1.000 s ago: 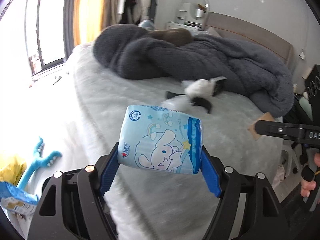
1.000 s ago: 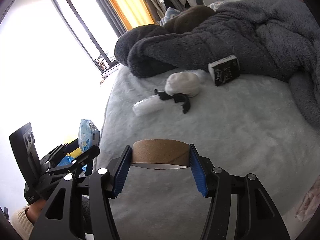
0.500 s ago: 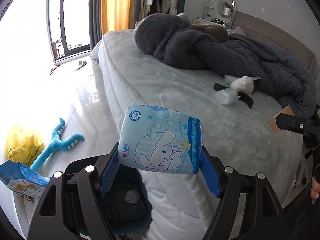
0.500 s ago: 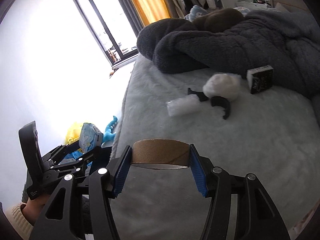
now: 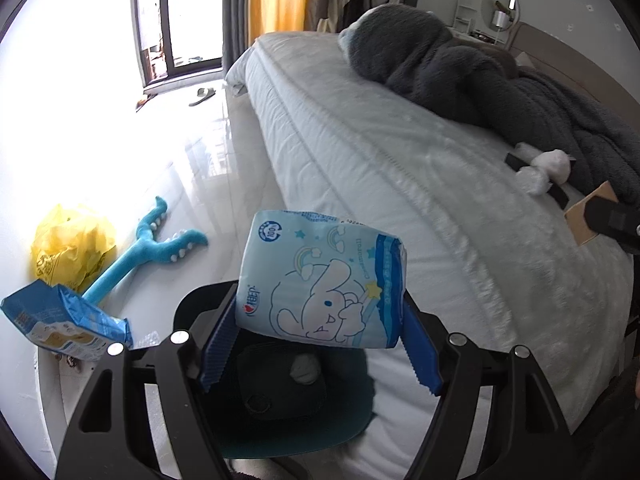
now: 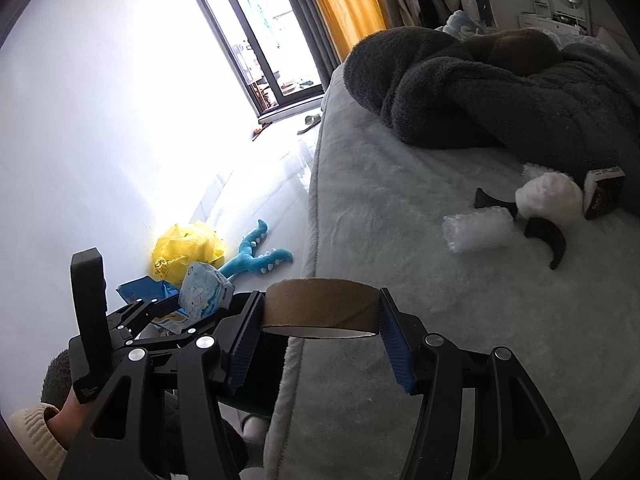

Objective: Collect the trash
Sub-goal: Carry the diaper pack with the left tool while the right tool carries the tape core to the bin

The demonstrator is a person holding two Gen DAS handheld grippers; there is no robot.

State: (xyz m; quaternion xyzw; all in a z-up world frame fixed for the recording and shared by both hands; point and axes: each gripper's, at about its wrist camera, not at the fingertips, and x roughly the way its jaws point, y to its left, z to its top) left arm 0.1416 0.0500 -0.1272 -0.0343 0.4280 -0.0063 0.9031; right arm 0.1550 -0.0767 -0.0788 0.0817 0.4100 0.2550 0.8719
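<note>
My left gripper (image 5: 320, 344) is shut on a light-blue tissue pack (image 5: 320, 280) with a cartoon rabbit, holding it above a dark teal trash bin (image 5: 288, 408) on the floor beside the bed. The pack also shows in the right wrist view (image 6: 204, 288). My right gripper (image 6: 320, 332) is shut on a brown cardboard tape roll (image 6: 320, 308), over the bed's near edge. On the bed lie a white wad (image 6: 548, 196), a clear plastic wrap (image 6: 476, 232), a curved black piece (image 6: 548, 240) and a small dark box (image 6: 604, 192).
A grey blanket (image 5: 480, 80) is heaped on the bed (image 5: 360, 152). On the floor lie a yellow bag (image 5: 68, 240), a blue plush toy (image 5: 140, 248) and a blue snack package (image 5: 60, 320). A window (image 5: 180, 20) is at the back.
Both grippers have swung left, away from the bed's middle. The left gripper with the tissue pack now hangs over the trash bin, which has come fully into view.
</note>
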